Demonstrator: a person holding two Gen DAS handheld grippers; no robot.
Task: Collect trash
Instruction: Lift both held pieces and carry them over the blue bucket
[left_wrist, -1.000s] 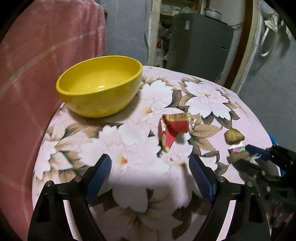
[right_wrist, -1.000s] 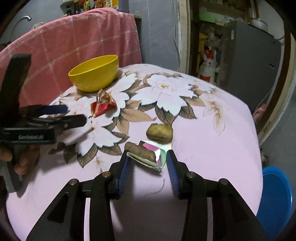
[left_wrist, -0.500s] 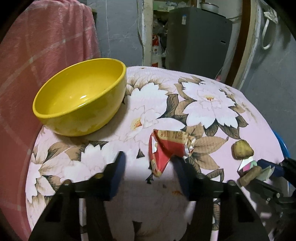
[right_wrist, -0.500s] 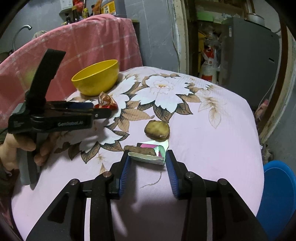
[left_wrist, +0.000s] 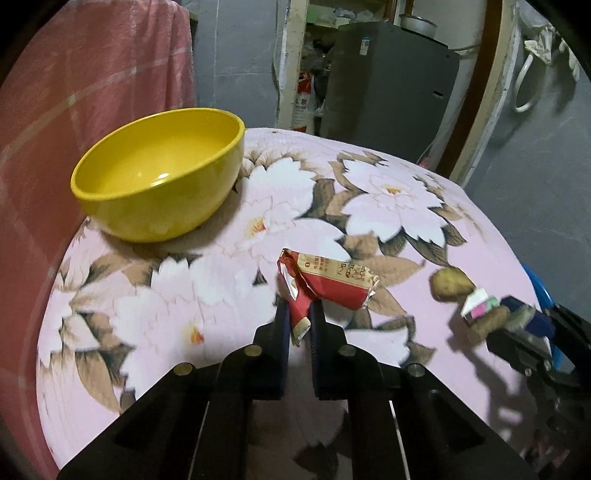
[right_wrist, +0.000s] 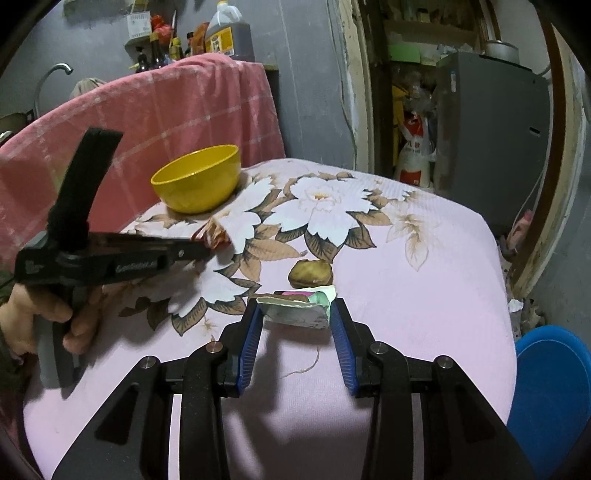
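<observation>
A crumpled red wrapper (left_wrist: 325, 280) lies on the floral tablecloth. My left gripper (left_wrist: 298, 321) is shut on its near end; it shows from the side in the right wrist view (right_wrist: 201, 247). A yellow bowl (left_wrist: 159, 173) stands at the far left, empty, also in the right wrist view (right_wrist: 197, 179). My right gripper (right_wrist: 297, 314) holds a folded white-green-pink paper scrap (right_wrist: 299, 308) between its blue pads, slightly off the cloth. It shows in the left wrist view (left_wrist: 480, 304) with a brown piece beside it. A brown lump (right_wrist: 310, 272) lies just beyond.
The round table (right_wrist: 424, 280) has a pink floral cloth. A pink towel (right_wrist: 166, 110) hangs over a chair behind the bowl. A blue bin (right_wrist: 554, 387) stands on the floor at the right. A grey cabinet (right_wrist: 491, 140) is in the doorway beyond.
My left gripper moved forward to the red wrapper and closed on it. My right gripper stayed around the paper scrap and rose slightly with it.
</observation>
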